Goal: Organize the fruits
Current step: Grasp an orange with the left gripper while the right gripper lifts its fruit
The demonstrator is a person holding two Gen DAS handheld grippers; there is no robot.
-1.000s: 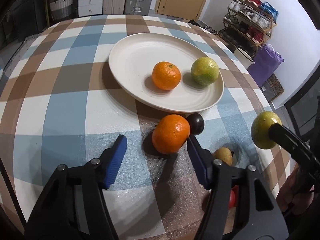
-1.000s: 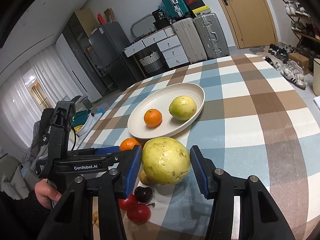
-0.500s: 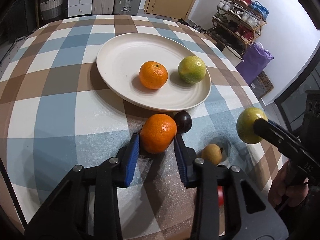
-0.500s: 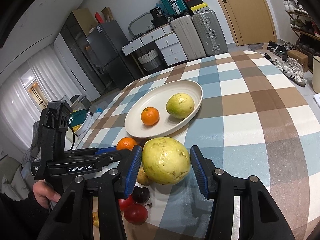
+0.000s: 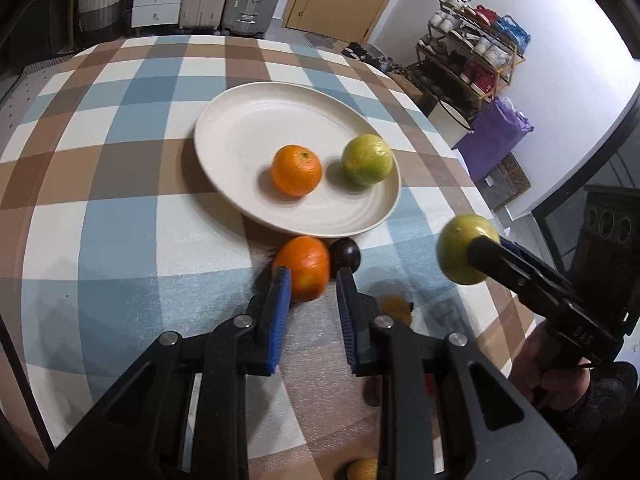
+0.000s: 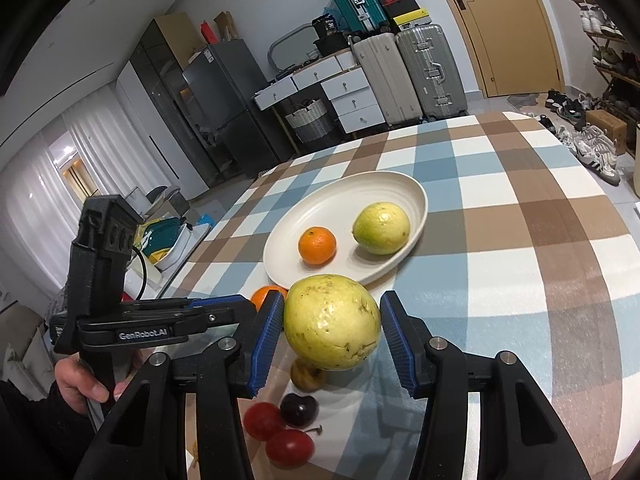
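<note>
So two fruits sit on the plate [image 5: 240,120] — the left gripper [image 5: 310,280] clamps an orange [image 5: 306,266] off the table by the plate's near rim, the right gripper [image 6: 332,332] holds a guava [image 6: 332,328] aloft, small fruits remain.

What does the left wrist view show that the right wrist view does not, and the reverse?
Only the left wrist view shows the shoe rack and purple bag. Only the right wrist view shows two red fruits and the refrigerator. Both show the plate with an orange and a green fruit, and the right gripper holding a guava.
</note>
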